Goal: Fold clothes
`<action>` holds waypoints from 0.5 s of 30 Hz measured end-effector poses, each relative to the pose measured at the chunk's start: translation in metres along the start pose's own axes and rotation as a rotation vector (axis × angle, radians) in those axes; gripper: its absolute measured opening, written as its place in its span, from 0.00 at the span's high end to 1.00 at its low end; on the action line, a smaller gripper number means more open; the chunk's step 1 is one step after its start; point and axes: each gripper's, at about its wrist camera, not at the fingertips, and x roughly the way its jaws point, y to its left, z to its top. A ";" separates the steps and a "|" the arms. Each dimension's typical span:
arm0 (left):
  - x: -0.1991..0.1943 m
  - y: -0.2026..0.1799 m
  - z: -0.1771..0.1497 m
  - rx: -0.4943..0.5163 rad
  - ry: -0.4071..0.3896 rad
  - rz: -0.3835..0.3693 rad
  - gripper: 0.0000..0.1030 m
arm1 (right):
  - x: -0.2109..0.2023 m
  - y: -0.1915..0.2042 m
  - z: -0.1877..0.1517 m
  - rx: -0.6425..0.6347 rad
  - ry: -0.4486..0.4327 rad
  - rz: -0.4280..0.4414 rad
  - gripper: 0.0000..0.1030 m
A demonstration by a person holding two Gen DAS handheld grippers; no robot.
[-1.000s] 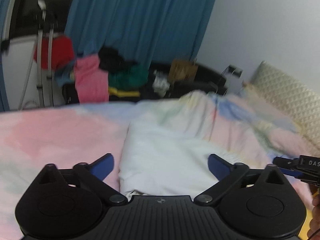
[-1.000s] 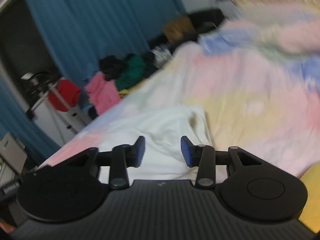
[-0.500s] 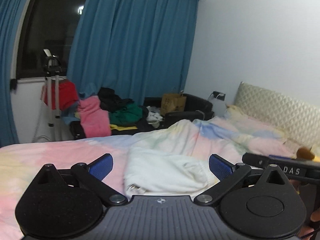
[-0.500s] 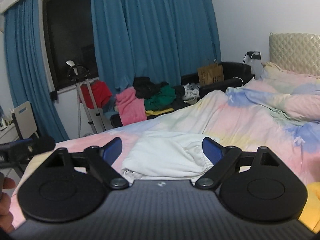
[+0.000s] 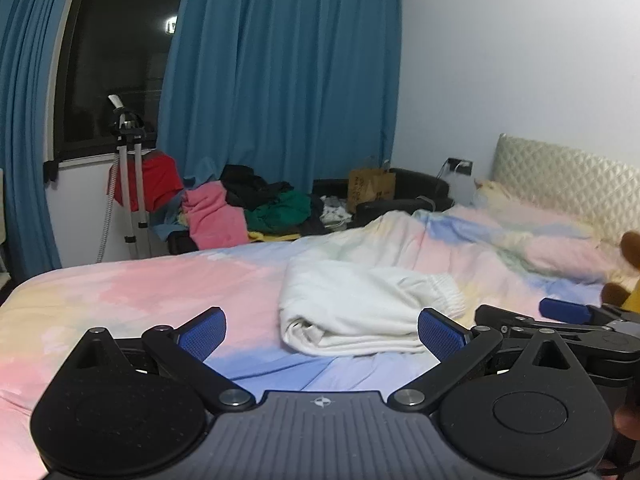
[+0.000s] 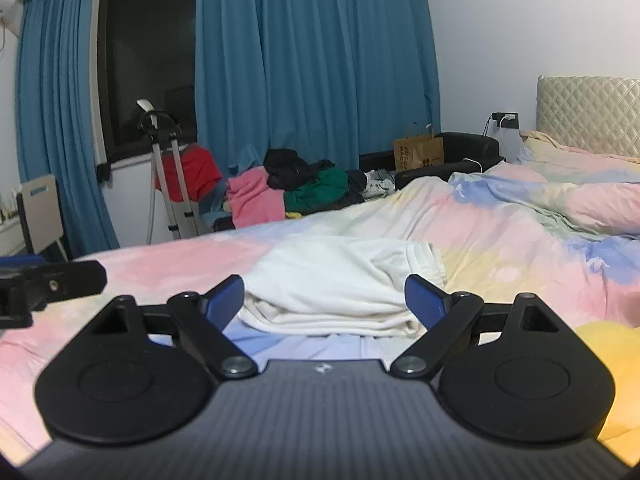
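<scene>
A folded white garment [image 5: 360, 308] lies on the pastel bedspread [image 5: 140, 296], its elastic cuff turned toward the headboard [image 5: 560, 176]. Behind it, a brown paper bag [image 6: 418, 153] by the black sofa [image 6: 460, 160] carries dark print that looks like "COCOA", too small to be sure. The left gripper [image 5: 322, 330] and the right gripper [image 6: 324, 298] both hover level just short of the garment, fingers spread wide, holding nothing.
</scene>
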 end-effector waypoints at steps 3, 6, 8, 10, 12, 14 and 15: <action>0.010 0.007 -0.008 -0.010 0.016 0.006 0.00 | 0.006 0.002 -0.013 -0.008 0.009 -0.008 0.14; 0.017 0.014 -0.016 -0.022 0.029 0.012 0.00 | 0.012 0.002 -0.021 -0.003 0.029 -0.018 0.14; 0.022 0.018 -0.021 -0.032 0.038 0.015 0.00 | 0.012 0.006 -0.025 -0.014 0.019 -0.033 0.14; 0.026 0.020 -0.024 -0.049 0.042 0.019 0.00 | 0.012 0.009 -0.029 -0.018 0.016 -0.039 0.14; 0.030 0.021 -0.027 -0.058 0.046 0.023 0.00 | 0.015 0.010 -0.032 -0.017 0.025 -0.056 0.14; 0.034 0.022 -0.030 -0.064 0.052 0.027 0.00 | 0.016 0.014 -0.034 -0.032 0.030 -0.070 0.14; 0.035 0.022 -0.032 -0.065 0.059 0.028 0.00 | 0.017 0.016 -0.035 -0.046 0.031 -0.074 0.14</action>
